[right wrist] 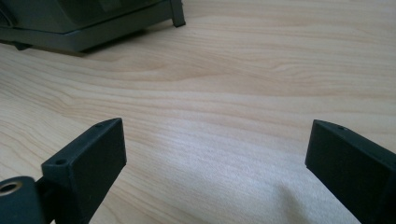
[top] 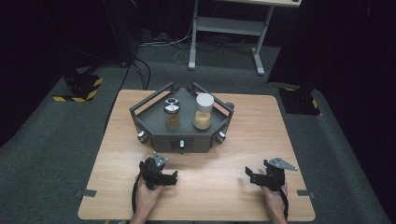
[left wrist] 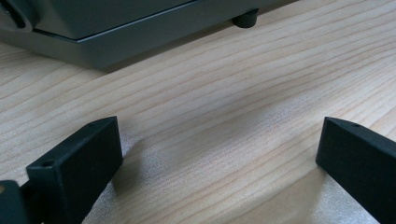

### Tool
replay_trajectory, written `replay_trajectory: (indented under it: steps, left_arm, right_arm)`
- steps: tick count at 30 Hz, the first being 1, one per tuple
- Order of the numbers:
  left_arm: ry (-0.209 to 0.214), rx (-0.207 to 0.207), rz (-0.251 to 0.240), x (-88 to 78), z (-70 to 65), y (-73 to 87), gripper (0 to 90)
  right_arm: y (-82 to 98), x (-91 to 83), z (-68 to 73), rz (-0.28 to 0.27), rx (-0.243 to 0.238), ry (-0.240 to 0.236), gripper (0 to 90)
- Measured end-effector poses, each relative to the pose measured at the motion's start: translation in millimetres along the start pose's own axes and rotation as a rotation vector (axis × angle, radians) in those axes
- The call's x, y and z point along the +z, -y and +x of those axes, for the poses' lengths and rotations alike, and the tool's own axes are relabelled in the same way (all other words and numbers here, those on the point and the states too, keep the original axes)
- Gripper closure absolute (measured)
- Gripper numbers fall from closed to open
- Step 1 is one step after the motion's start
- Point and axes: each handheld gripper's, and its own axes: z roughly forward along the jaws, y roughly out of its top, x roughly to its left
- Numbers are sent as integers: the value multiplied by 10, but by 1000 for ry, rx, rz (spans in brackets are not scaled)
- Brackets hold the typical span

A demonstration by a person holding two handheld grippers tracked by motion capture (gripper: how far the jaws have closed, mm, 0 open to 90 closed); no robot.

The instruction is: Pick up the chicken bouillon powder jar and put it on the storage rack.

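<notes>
- My left gripper (top: 169, 178) sat low over the table (top: 224, 186) near the front edge, jaws spread wide with nothing but bare wood between them, so fully released.
- My right gripper (top: 251, 175) was over on the right side of the table, well apart from the left one, also spread wide and holding nothing.
- Both grippers were pointed roughly toward the middle, a hand wrapped round each.
- Past them sat the dark grey tray (top: 154, 133), an angular thing with rails, toward the back centre of the table. The left gripper was just in front of it.
- In the tray stood two jars side by side, upright: the steel-lidded jar (top: 172, 114) on the left, the white-lidded jar (top: 203, 112) on the right, both part full of something tan.
- Neither gripper touched the tray or the jars.
</notes>
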Motion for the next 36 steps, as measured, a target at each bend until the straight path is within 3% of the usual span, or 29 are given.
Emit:
replay_trajectory:
  steps: [12, 20, 36]
  left_arm:
    - [-7, -7, -1, -1, -12, 3, 4]
    - [-8, -8, 0, -2, -14, 2, 4]
    - [-8, -8, 0, -2, -15, 3, 4]
  right_arm:
    - [-19, 31, 24, 18, -15, 5, 52]
    - [-67, 59, 102, 47, -61, 24, 53]
    - [-77, 62, 126, 56, -64, 32, 53]
